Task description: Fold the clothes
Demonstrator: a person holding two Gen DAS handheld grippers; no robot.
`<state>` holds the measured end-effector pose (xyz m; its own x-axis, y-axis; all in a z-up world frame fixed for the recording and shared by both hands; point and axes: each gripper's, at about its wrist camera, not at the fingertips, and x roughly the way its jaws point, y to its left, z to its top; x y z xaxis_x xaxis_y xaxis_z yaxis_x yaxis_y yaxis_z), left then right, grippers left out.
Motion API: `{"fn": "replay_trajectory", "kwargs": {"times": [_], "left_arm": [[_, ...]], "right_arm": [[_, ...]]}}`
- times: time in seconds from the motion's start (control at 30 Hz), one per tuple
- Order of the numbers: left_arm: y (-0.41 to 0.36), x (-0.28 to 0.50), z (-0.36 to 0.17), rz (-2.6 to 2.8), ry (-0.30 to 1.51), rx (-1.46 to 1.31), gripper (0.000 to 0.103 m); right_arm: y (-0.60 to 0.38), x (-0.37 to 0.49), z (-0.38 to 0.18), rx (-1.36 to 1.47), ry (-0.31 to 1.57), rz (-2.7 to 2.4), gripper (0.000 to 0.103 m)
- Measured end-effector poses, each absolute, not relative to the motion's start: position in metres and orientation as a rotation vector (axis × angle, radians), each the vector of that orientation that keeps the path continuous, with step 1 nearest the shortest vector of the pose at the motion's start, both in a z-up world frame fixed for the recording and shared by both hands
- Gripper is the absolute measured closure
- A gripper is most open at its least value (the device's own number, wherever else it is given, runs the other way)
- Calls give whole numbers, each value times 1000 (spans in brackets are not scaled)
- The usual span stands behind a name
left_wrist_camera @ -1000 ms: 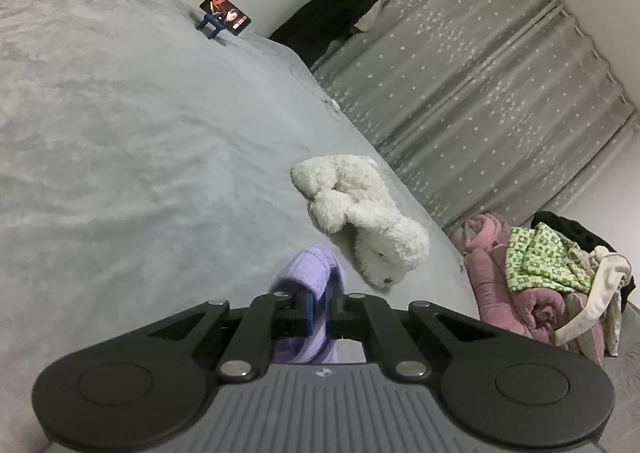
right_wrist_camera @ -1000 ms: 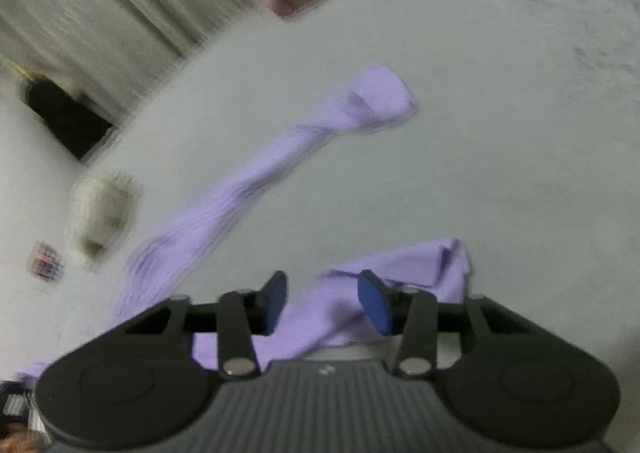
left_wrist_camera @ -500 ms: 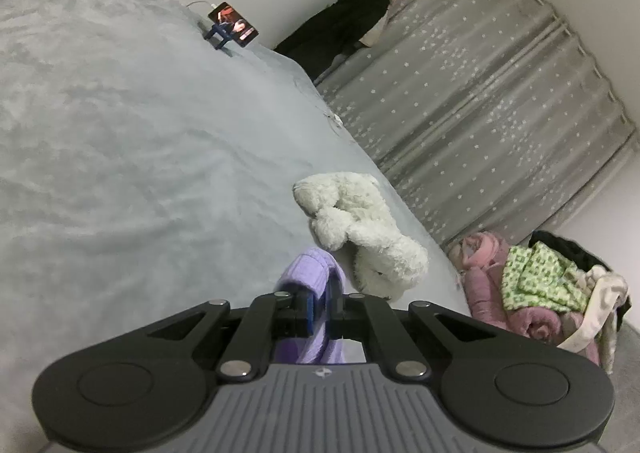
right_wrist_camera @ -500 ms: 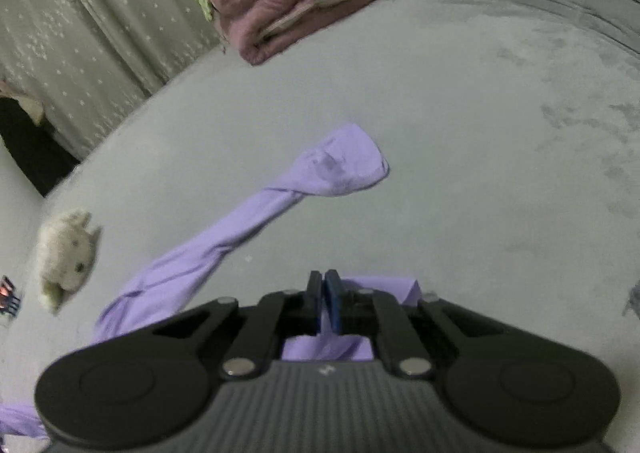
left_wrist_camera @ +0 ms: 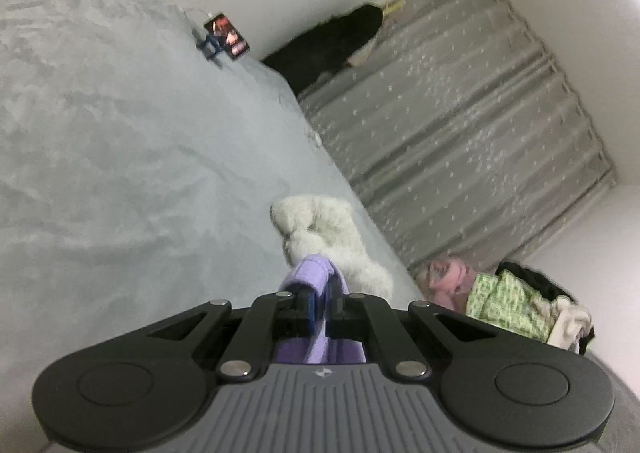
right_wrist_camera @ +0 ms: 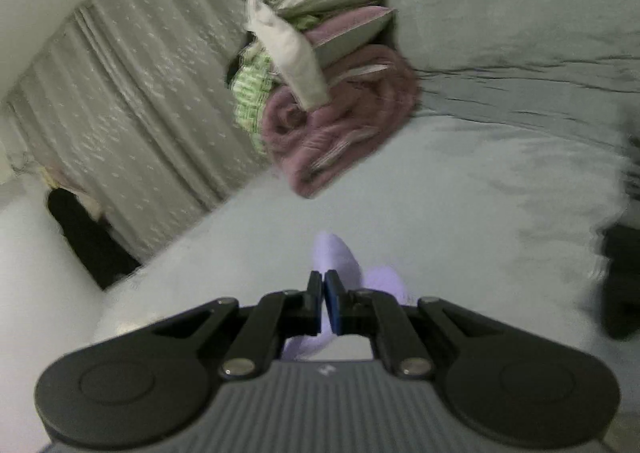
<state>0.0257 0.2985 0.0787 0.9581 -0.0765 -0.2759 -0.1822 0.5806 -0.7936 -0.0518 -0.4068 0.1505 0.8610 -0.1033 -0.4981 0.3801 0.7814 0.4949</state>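
In the left wrist view, the left gripper (left_wrist_camera: 319, 311) is clamped on a bunched fold of the thin lilac knit garment (left_wrist_camera: 310, 273), which rises in a soft hump above the blue finger pads (left_wrist_camera: 306, 311) and spills down behind them toward the grey housing. Beyond it lies the pale grey plush bedspread (left_wrist_camera: 120, 157), with a white fluffy stuffed toy (left_wrist_camera: 328, 233) just past the gripper tips and a heap of pink, green-checked and cream clothes (left_wrist_camera: 500, 293) at the bed's far edge, in front of the dotted grey curtain (left_wrist_camera: 460, 125).

In the right wrist view, the right gripper (right_wrist_camera: 323, 303) is closed tight on another part of the same lilac garment (right_wrist_camera: 340, 259); cloth pokes out ahead of the tips and sags below them, over the bedspread (right_wrist_camera: 460, 221). The clothes heap (right_wrist_camera: 328, 105) sits well beyond.

The cloth looks light, limp and stretchy: it will droop and twist between the two holds and keep no shape by itself. Judging by that, holds near an edge or corner, pulled gently taut, would serve better than a mid-cloth bunch, which tends to rope up. How much hangs free is hidden.
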Motion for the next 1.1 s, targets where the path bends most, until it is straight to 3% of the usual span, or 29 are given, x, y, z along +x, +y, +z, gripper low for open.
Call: {"fn": "replay_trajectory", "kwargs": {"times": [0.27, 0.53, 0.67, 0.8, 0.93, 1.1], "left_arm": [[260, 5, 70, -63, 647, -657, 101], [286, -36, 78, -69, 635, -568, 101], [278, -41, 70, -138, 765, -421, 100], [267, -36, 60, -142, 879, -323, 94], [286, -27, 67, -97, 832, -440, 69], [294, -12, 65, -4, 788, -511, 65]], "right_arm": [[-428, -67, 51, 574, 782, -432, 99], [-436, -91, 90, 584, 635, -434, 99], [-437, -99, 102, 555, 604, -466, 99], [-442, -102, 82, 503, 696, -507, 99], [-437, -99, 65, 445, 772, -511, 98], [-431, -92, 61, 351, 777, -576, 96]]}}
